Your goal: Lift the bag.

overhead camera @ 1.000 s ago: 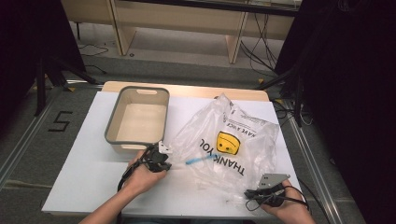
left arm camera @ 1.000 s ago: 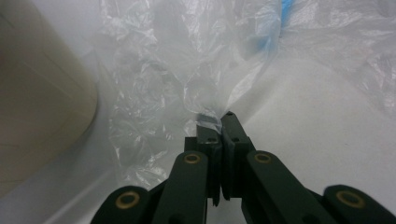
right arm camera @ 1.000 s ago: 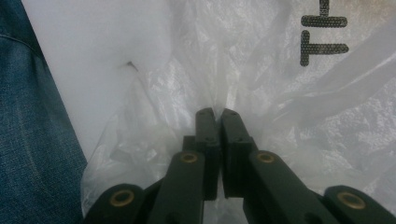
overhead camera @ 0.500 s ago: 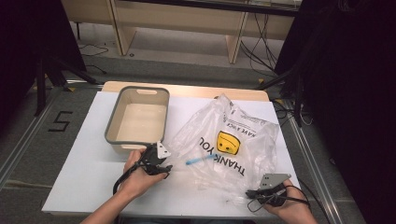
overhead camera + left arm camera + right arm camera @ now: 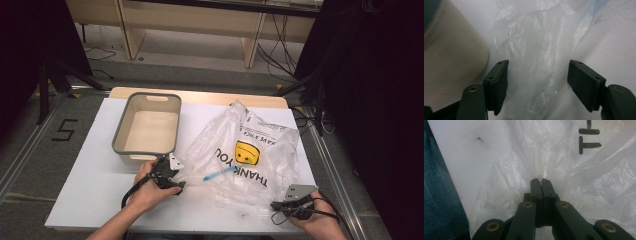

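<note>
The right tool (image 5: 541, 180) is closed tight on a fold of the clear plastic bag (image 5: 250, 150) at the bag's near right corner, close to the worktop's (image 5: 85, 200) front edge — a pinch that looks meant to anchor the film so it cannot slide while the other side is worked. The left tool (image 5: 537, 75) has just been opening its jaws, and in the left gripper view they stand wide apart with crumpled film lying between them; neither pad presses on it, so this side of the bag is loose. From that tool the bag spreads ahead and away toward the right tool, with the printed yellow face (image 5: 248, 152) and lettering lying flat on top and a thin blue object (image 5: 216, 174) inside the film just beyond the left tool's tips. The grey-rimmed bin (image 5: 147, 127) stands just beside the left tool, on the side away from the bag, its cream wall filling that tool's near flank in the left gripper view — near enough to be the likely place for the bag. As I read it, the left tool has let go to take a fresh hold on the film, while the right keeps the bag stretched between them.
</note>
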`<state>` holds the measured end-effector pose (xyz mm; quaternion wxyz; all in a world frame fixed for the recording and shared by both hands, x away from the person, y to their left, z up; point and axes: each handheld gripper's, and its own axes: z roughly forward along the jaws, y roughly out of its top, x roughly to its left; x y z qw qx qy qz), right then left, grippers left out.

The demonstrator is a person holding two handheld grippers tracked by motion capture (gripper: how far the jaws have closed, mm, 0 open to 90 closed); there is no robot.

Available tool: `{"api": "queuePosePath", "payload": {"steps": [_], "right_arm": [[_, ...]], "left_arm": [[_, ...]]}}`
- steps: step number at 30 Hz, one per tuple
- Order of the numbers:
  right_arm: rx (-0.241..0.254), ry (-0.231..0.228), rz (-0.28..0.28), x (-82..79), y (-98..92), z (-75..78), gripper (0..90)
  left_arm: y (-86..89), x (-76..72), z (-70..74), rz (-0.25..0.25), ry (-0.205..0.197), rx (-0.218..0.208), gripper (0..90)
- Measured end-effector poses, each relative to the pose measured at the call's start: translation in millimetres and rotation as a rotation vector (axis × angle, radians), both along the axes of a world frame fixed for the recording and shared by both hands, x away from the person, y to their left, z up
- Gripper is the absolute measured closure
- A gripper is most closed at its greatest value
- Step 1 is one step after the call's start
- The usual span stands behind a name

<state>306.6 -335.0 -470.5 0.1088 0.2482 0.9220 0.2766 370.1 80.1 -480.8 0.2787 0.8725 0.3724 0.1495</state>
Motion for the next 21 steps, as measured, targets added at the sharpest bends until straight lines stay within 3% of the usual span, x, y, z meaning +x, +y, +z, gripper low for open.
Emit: {"api": "queuePosePath", "payload": {"steps": [4, 9, 21], "right_arm": [[-0.003, -0.002, -0.001, 0.0, 0.4, 0.0, 90.0], [-0.005, -0.005, 0.0, 0.3, 1.5, -0.1, 90.0], [0.003, -0.006, -0.009, 0.9, 3.0, -0.8, 90.0]], "left_arm": [[2.0, 2.4, -0.8, 0.011, 0.04, -0.027, 36.5], [0.7, 2.5, 0.9, 0.008, 0.072, -0.04, 46.5], [-12.2, -3.2, 5.2, -0.009, 0.114, -0.021, 85.4]]}}
